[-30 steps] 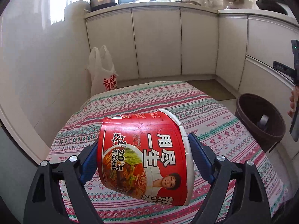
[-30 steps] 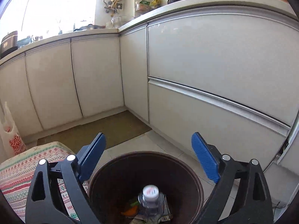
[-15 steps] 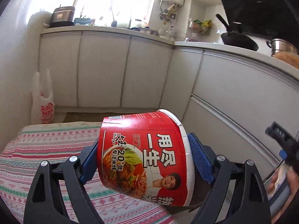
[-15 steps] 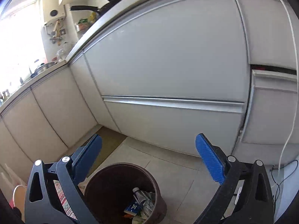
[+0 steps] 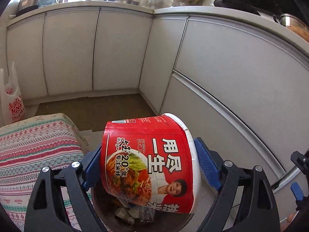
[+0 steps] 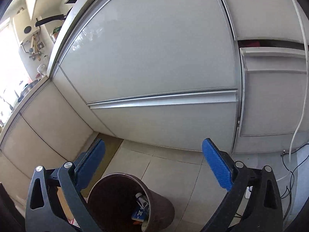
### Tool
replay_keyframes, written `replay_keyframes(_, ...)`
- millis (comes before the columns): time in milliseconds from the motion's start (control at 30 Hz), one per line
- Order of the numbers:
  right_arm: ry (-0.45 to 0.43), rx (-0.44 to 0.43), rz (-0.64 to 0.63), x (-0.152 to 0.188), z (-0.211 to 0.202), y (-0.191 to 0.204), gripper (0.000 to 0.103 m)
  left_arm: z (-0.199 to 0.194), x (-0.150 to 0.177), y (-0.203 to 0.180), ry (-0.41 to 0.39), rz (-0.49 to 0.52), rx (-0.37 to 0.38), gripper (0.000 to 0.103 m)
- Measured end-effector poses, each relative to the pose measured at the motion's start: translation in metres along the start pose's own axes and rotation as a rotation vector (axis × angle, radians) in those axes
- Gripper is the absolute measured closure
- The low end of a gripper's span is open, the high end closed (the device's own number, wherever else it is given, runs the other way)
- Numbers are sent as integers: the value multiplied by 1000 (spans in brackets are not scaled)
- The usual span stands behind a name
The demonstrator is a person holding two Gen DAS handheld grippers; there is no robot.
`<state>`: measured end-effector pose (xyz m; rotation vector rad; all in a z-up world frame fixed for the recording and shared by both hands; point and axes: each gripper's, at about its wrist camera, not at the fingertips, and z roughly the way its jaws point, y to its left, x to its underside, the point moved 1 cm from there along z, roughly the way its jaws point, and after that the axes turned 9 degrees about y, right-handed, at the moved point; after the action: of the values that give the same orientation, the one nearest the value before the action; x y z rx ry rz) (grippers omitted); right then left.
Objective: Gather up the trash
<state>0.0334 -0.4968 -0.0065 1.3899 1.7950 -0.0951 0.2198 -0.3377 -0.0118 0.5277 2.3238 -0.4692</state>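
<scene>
My left gripper (image 5: 148, 166) is shut on a red instant noodle cup (image 5: 148, 158), held on its side with the white rim to the right. It hangs just above the dark brown trash bin (image 5: 100, 210), whose inside shows crumpled trash below the cup. My right gripper (image 6: 153, 164) is open and empty, raised above and behind the same bin (image 6: 160, 210). A plastic bottle (image 6: 142, 200) and a blue packet lie in the bin.
A table with a striped patterned cloth (image 5: 32, 147) stands left of the bin. White kitchen cabinets (image 5: 231, 81) wrap around the back and right. A white plastic bag (image 5: 13, 100) leans at the left wall. White and black cables (image 6: 295, 147) run along the floor at right.
My left gripper has carried the noodle cup off the table to above the bin. My right gripper has pulled up and back from the bin, staying open.
</scene>
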Motion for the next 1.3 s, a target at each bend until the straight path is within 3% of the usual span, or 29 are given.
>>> replay_keyframes(267,23,3,11,-3,7,-5,7,32,1,-13,67,17,1,18)
replay_keyframes(333,24,4,13,-4,8,-6,7,35,-1,-14,69,20,-3,9)
replay_keyframes(733,34,-3,-32,0,4,2,7,15,6,-8,53,65,-80,7)
replay_keyframes(933,-7,-41,-144,20,-23,23,7,-39,19,17,0,62,-198,7)
replay_keyframes(1033,-91,-90,-256,40,-56,39,7,-92,32,35,-73,66,-279,7)
replay_keyframes(1167,-185,-183,-389,81,-108,52,7,-164,55,57,-170,9,-306,7)
replay_keyframes(1300,-271,-251,-511,124,-151,61,7,-208,81,83,-189,-34,-281,7)
